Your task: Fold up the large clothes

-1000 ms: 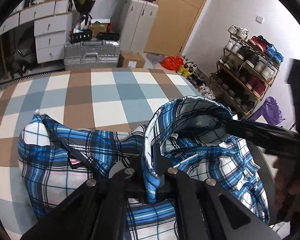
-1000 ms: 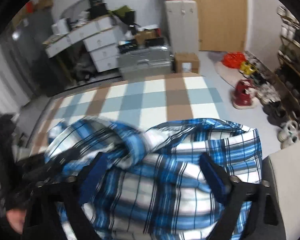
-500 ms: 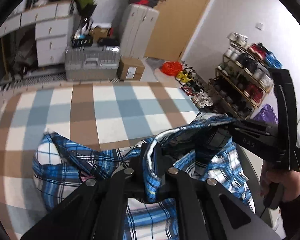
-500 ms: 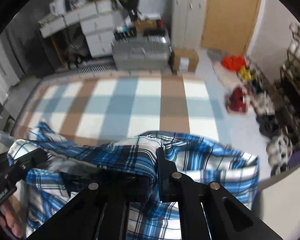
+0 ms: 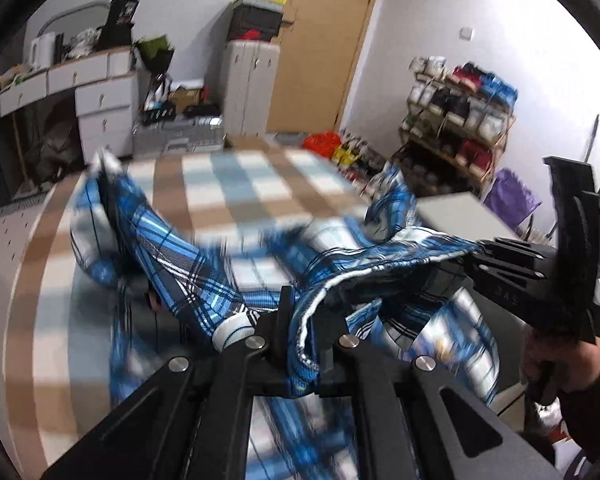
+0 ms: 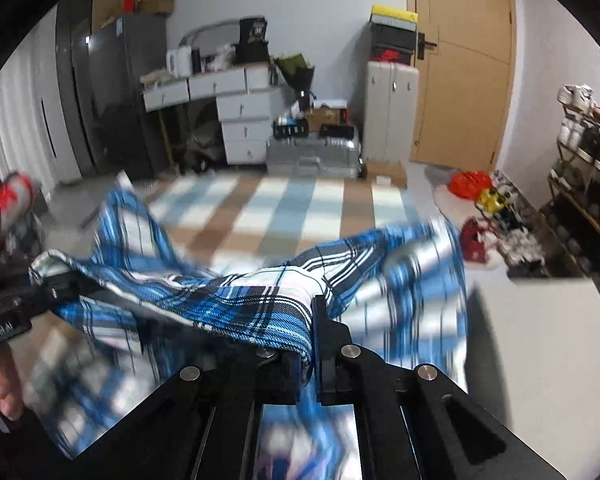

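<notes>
Shirt [image 5: 204, 280], blue plaid, hung lifted above the near edge of the checked bed [image 5: 236, 184], its far parts blurred. Left gripper [image 5: 300, 344] was clamped shut on one fold of its edge. Right gripper [image 6: 310, 344] was likewise closed on another fold, the cloth stretched between them.

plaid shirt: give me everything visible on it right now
The plaid shirt is woven fabric in a blue, white and black check with a white inner edge. It is lifted and stretched between two shut tools: the left tool pinches one bunched edge, the right tool another. The span between them hangs taut-ish, and the rest drapes down blurred toward the checked bedspread; I can't tell whether it touches it. One loose end flares up at far left. It is unfolded and crumpled.
</notes>
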{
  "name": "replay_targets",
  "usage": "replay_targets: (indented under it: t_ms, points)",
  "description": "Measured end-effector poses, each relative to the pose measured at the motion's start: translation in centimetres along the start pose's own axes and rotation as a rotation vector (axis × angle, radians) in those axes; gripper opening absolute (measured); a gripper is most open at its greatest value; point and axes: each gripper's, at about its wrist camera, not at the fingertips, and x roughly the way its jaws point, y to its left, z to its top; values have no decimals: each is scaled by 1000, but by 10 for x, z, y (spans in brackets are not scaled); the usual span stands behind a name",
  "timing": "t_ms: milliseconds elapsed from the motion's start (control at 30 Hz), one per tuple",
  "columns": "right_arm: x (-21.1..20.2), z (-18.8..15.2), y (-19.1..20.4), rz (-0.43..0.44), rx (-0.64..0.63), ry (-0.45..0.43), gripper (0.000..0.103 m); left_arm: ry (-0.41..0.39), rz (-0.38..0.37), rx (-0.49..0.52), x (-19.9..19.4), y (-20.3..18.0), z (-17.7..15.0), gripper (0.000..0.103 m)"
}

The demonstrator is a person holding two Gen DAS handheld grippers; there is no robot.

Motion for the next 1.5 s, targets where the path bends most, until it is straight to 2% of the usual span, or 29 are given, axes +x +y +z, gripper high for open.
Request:
replay_targets:
  t_ms: [67,167,200,267,300,367,433,467,500,567,633,700,767,800,867,900,933,1000,1067,1100,1133,1167,1200,1267,1367,1467,1500]
  points:
    - [2,-33,9,1,14,34,4,41,3,-37,9,4,-20,2]
    - [12,-60,13,-15,38,82,4,86,17,-93,21,11,-38,7]
    - [16,-65,11,-19,53,97,5,115,29,-105,26,13,-40,7]
    - [28,-71,6,-22,99,140,6,169,8,-131,32,17,-41,7]
    - [28,-74,4,-15,121,155,10,185,7,-133,33,18,-37,7]
    - [34,-77,-4,4,175,210,24,202,2,-137,27,22,-31,7]
    - [35,-84,-16,66,269,241,77,191,-28,-130,16,25,-26,12]
    - [33,-88,-21,100,300,240,84,189,-31,-124,10,27,-22,14]
    - [31,-92,-23,113,313,242,88,186,-48,-116,5,27,-21,20]
    - [23,-97,-31,145,336,253,88,181,-63,-83,-6,27,-17,31]
    - [15,-98,-40,166,371,256,88,165,-87,-43,-17,26,-16,51]
    - [3,-98,-47,203,404,249,88,144,-100,-14,-26,25,-15,53]
    - [-13,-84,-57,229,418,201,88,112,-93,-3,-34,27,-8,54]
    - [-21,-68,-65,213,404,158,89,103,-83,0,-35,30,-7,55]
    - [-29,-40,-81,135,394,73,101,90,-76,4,-34,30,-9,58]
    - [-28,-32,-86,112,402,52,103,84,-67,-1,-30,30,-6,58]
    - [-19,-20,-96,91,430,56,103,76,-59,-14,-24,30,-5,58]
    - [7,-8,-113,119,526,105,103,58,-55,-50,-14,34,-9,58]
    - [50,-8,-133,226,710,212,103,57,-42,-104,-2,43,-17,58]
    - [61,-12,-138,277,757,244,94,63,-48,-129,1,48,-22,58]
    - [80,-16,-143,357,836,288,56,77,-58,-158,5,54,-27,58]
    - [86,-18,-144,365,870,307,35,92,-66,-189,7,61,-32,58]
    - [84,-21,-142,348,869,308,8,104,-76,-213,9,66,-33,58]
    - [71,-18,-134,325,802,255,6,131,-104,-269,13,74,-34,58]
    - [27,-25,-123,370,728,112,5,108,-151,-311,3,78,-29,58]
    - [18,-45,-127,391,786,118,4,68,-159,-302,-9,78,-24,58]
    - [22,-58,-130,379,820,148,4,61,-162,-300,-13,78,-24,58]
